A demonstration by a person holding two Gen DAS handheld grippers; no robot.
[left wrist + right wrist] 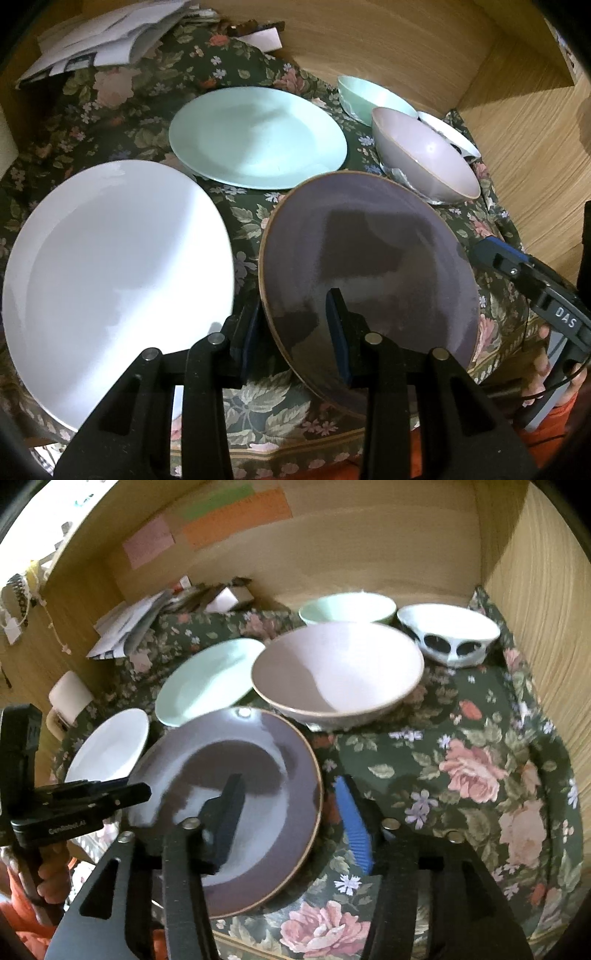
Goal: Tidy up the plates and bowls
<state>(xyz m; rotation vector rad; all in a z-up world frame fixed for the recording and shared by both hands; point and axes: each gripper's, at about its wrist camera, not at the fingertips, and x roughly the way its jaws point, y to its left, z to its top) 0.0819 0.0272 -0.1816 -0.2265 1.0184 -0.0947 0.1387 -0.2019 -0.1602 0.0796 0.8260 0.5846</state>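
While your left gripper (295, 332) sits clamped on the near left rim of the purple plate (369, 266), your right gripper (291, 819) straddles that plate's right edge with its jaws apart, neither pad pressing. The plate looks tilted, its left side raised off the floral cloth (461, 775) on the worktop. Your left hand is therefore the one that controls it. From that grip the white plate (110, 280) lies just beside it to the left and the mint plate (258, 136) beyond, toward the back; I judge either could take the purple one on top. Behind sit the pink bowl (338, 672), mint bowl (347, 607) and patterned white bowl (448, 633). The plate's near underside is hidden by the gripper bodies, so contact with the cloth there cannot be told.
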